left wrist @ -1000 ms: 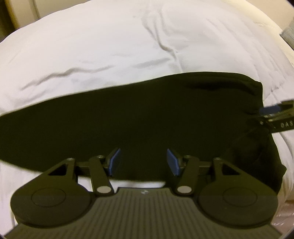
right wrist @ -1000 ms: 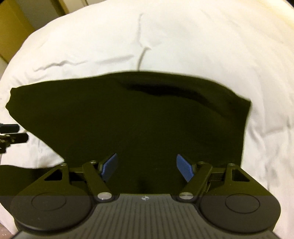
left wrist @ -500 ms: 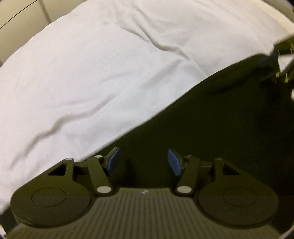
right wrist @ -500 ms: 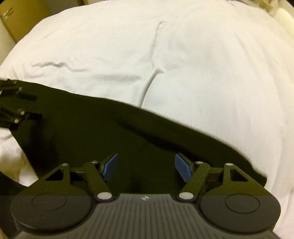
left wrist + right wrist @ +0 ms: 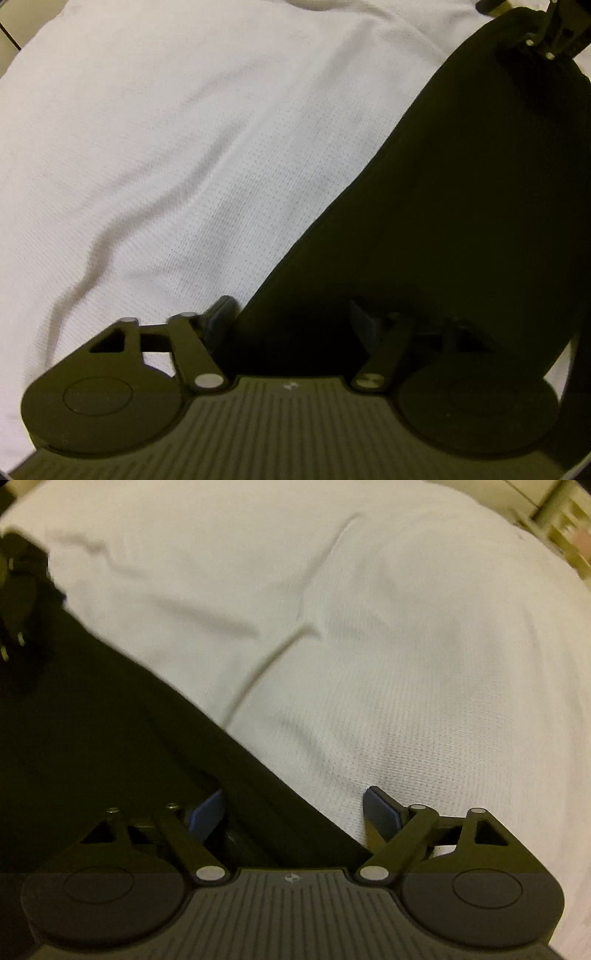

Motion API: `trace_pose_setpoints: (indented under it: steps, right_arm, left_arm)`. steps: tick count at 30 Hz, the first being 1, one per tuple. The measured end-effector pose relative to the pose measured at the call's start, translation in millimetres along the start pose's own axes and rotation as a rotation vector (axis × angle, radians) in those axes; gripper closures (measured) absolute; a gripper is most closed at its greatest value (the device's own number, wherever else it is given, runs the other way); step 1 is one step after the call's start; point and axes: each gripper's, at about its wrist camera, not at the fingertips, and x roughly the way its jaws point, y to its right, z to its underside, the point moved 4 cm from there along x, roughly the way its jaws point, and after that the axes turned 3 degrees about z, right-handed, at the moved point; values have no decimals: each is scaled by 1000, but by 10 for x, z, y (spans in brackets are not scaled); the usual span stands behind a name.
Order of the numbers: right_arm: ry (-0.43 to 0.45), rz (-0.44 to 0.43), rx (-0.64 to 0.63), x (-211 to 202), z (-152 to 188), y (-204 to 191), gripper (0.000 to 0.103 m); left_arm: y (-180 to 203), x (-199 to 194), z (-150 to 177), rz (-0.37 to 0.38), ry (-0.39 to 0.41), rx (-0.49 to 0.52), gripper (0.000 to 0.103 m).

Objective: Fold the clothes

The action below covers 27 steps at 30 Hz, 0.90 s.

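Observation:
A black garment (image 5: 461, 203) lies flat on a white bed cover (image 5: 166, 147). My left gripper (image 5: 291, 317) points down at its long edge, which runs between the fingers. The left finger is over the white cover and the right finger over the black cloth. The jaws are closing, and the pads do not press on the cloth. In the right wrist view the garment (image 5: 92, 738) fills the lower left. My right gripper (image 5: 293, 812) straddles its edge, jaws opening, nothing gripped. Each view shows the other gripper far off: the right gripper (image 5: 550, 33) and the left gripper (image 5: 14, 602).
The white bed cover (image 5: 369, 627) has soft creases and spreads wide beyond the garment in both views. Blurred pale furniture (image 5: 569, 520) stands past the bed at the upper right of the right wrist view.
Both grippers have come down closer to the bed and rolled, so the garment's edge now runs diagonally. Each has shifted from over the black cloth to its edge.

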Motion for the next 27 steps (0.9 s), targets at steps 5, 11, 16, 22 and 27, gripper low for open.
trace_pose_setpoints:
  steps: [5,11,16,22,27]
  right_arm:
    - [3,-5,-22,-100,44,36,98]
    - [98,101,-28,-714,389,-227,101]
    - [167,200,13,-1396,996,-681,101]
    - [69,207,72,-1792,2007,-1434,101]
    - [-178,155,125,-1386,2792,-1952,86]
  left_arm:
    - [124,-129,95,-64,30,36,100]
    - [593,-935,519,-165,206,-79,101]
    - [1384,-1600,1200,-134,258,-210,101]
    - [2380,-1598,1997,7,153,-361,99]
    - [2811,-1278,2371,61,67,-428,90]
